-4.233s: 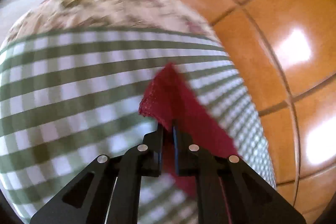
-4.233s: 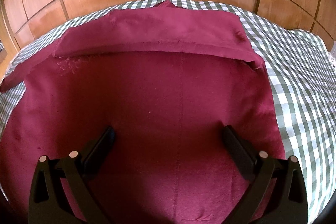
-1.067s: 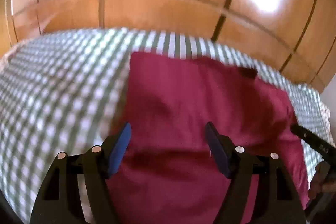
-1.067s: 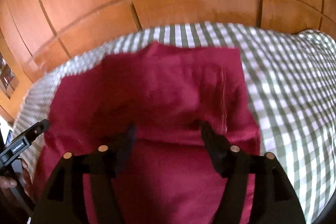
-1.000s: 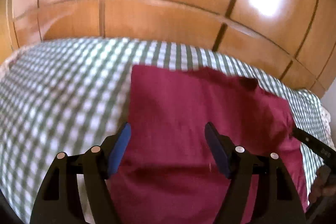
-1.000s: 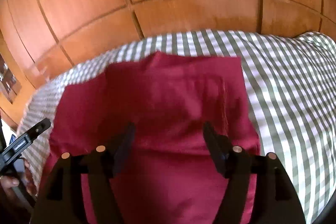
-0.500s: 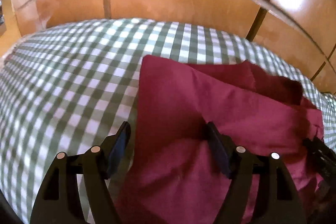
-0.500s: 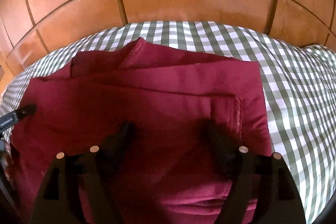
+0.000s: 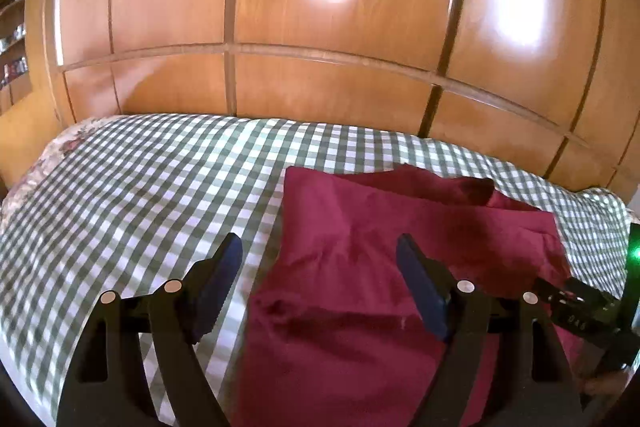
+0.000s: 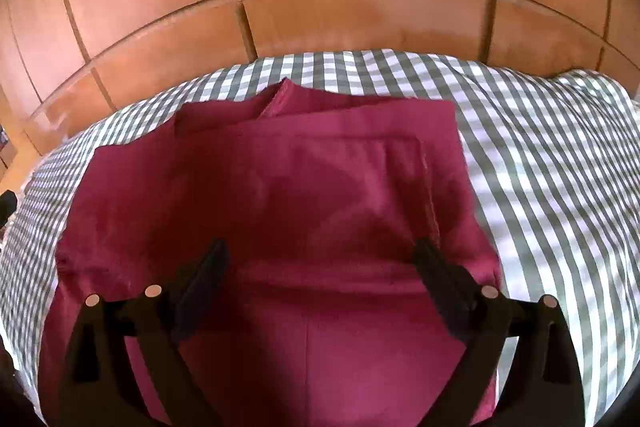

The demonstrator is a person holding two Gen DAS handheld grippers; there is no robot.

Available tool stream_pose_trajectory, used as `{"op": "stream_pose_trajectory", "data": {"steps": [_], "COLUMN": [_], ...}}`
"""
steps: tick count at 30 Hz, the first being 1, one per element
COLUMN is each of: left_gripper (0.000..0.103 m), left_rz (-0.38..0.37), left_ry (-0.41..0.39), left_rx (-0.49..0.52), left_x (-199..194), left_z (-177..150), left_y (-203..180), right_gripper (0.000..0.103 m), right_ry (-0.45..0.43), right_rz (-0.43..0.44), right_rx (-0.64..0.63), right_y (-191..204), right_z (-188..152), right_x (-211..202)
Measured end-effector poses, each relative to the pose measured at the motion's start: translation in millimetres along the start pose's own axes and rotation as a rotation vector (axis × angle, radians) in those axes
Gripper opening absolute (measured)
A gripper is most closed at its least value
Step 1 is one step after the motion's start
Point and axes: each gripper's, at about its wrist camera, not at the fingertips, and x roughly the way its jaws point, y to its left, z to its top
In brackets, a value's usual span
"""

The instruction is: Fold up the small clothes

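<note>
Left tool [image 9: 318, 243] wide open, gripping nothing; jaws just opened a little further, left finger over the checked bedcover [image 9: 140, 187], right finger over the red cloth, with the cloth's left edge showing in the gap below. Right tool [image 10: 320, 247] also spread about as far as it goes, jaws just opened markedly, empty, both fingers hanging over the cloth without pressing on it.

Dark red garment [image 10: 320, 179] lying flat on the bed, towards the right half of the cover as seen from the left wrist. Folded now into a compact, roughly rectangular stack, several layers visible at the far edge. A few seconds back, spread much wider, only the top strip turned over, and a corner pinched in the shut left tool. Since then: sides brought in, corner let go. Half a second back, both tools close down on the cloth; now drawn away, more of the bed in view.

Reads as a fold just laid and released. Not quite tidy: a stray flap poking out past the far edge, layers stepped rather than flush, a crease near the left side. Probably calls for one more fold across, or a smoothing pass, before counting this piece done.

Beyond the bed, only the wooden wardrobe doors [image 9: 320, 27].
</note>
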Motion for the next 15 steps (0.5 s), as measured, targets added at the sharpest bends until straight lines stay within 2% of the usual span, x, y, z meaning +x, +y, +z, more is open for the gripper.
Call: {"op": "stream_pose_trajectory", "data": {"steps": [7, 15], "left_gripper": [0.078, 0.078], "left_rz": [0.002, 0.014], "left_ry": [0.016, 0.064], "left_rx": [0.016, 0.025], "left_x": [-25.7, -37.3], "left_z": [-23.1, -57.2], "left_y": [-1.1, 5.0], "right_gripper": [0.095, 0.096], "right_ry": [0.050, 0.058], "right_rz": [-0.016, -0.032], "right_rx": [0.028, 0.036], "right_y": [-10.2, -31.2], "right_z": [-33.5, -60.6], "right_x": [-13.0, -39.5]}}
